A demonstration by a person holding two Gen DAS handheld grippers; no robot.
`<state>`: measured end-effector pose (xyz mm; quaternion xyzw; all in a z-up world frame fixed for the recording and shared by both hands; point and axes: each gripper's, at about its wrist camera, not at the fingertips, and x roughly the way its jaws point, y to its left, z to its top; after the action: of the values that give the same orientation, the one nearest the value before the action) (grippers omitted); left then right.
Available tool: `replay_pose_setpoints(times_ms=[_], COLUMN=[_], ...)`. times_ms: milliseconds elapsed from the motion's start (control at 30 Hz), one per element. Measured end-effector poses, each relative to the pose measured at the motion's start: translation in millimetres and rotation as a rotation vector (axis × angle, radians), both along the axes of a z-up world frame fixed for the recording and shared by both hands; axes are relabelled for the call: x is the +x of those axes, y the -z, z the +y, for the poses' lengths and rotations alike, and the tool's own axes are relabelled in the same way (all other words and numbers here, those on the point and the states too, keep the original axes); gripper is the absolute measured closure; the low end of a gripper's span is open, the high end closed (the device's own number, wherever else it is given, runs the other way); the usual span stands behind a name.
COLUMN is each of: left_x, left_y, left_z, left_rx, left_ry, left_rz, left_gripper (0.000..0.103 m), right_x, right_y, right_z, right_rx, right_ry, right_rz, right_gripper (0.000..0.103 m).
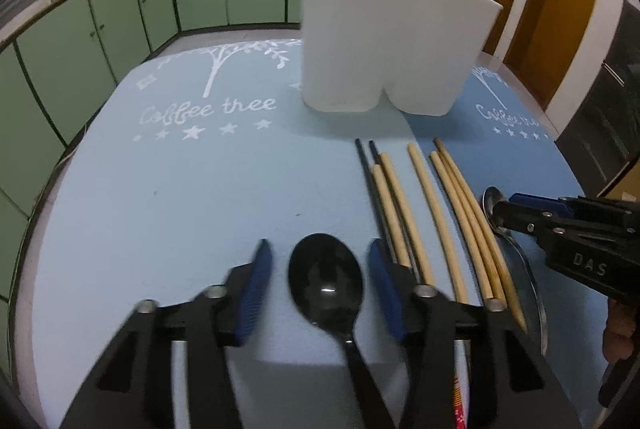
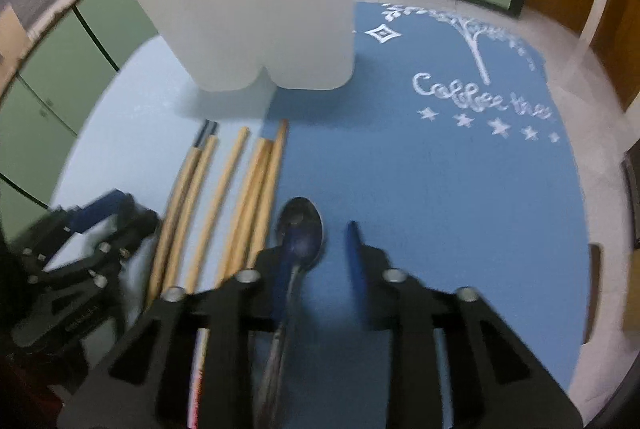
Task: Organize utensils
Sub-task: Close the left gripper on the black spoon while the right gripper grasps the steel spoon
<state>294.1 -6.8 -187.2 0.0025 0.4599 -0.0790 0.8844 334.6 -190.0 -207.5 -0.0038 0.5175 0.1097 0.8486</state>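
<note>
A black spoon (image 1: 326, 281) lies bowl-forward on the pale blue mat (image 1: 180, 197), framed by the left claw (image 1: 320, 281), whose blue pads stand wide apart on either side without touching it. To its right a metal spoon (image 2: 301, 229) rests on the darker blue mat (image 2: 440, 189); the right claw (image 2: 320, 249) is also open, one pad over the spoon's neck, the other clear of it — nothing is gripped yet. Between the spoons lie wooden chopsticks (image 1: 444, 213) and a dark pair (image 1: 370, 165), loosely side by side. Behind them stands a white two-pocket holder (image 1: 384, 41).

The risks look plain: either spoon could skid or spin out if pinched on its rounded bowl, the two claws work close together and might bump, and a careless sweep could scatter the chopsticks or tip the holder.
</note>
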Motion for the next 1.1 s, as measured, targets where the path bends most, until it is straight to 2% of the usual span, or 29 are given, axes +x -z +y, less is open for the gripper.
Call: replay_pose_setpoints(times_ms=[33, 67, 267, 433, 500, 567, 667, 767, 933, 1100], left_x=[-0.7, -1.2, -7.9, -11.8, -11.7, -12.0, -11.9, -13.0, -12.6, -13.2], left_y=[0.4, 0.7, -1.5, -1.3, -1.2, -1.0, -0.9, -0.7, 0.4, 1.1], left_z=[-1.3, -3.5, -6.3, -1.9, -2.2, -2.8, -1.8, -0.7, -3.1, 0.0], left_rx=[-0.004, -0.002, -0.009, -0.005, -0.001, 0.001, 0.002, -0.001, 0.006, -0.011], left_ry=[0.005, 0.006, 0.023, 0.041, 0.042, 0.041, 0.041, 0.04, 0.036, 0.046], left_rz=[0.0, -0.004, 0.005, -0.001, -0.002, -0.003, 0.0, 0.005, 0.001, 0.004], left_gripper=[0.069, 0.07, 0.069, 0.068, 0.068, 0.068, 0.065, 0.055, 0.054, 0.055], right_x=[0.5, 1.6, -2.3, -28.7, -35.9, -40.9, -41.2, -39.3, -21.9, -1.9], right_y=[0.1, 0.0, -5.0, -8.3, -3.8, -3.7, -4.1, -6.8, -7.4, -3.0], right_z=[-0.5, -0.5, -1.1, -4.5, -0.9, 3.4, 6.4, 2.7, 1.2, 10.6], right_rx=[0.004, 0.01, 0.046, 0.08, 0.063, 0.005, -0.028, -0.051, 0.009, 0.012], right_ry=[0.003, 0.007, 0.019, -0.021, -0.037, -0.053, -0.055, -0.05, -0.04, -0.024], right_rz=[0.003, 0.01, 0.033, 0.05, 0.05, 0.017, 0.013, 0.008, 0.021, 0.029], right_gripper=[0.083, 0.081, 0.078, 0.075, 0.075, 0.08, 0.082, 0.082, 0.076, 0.068])
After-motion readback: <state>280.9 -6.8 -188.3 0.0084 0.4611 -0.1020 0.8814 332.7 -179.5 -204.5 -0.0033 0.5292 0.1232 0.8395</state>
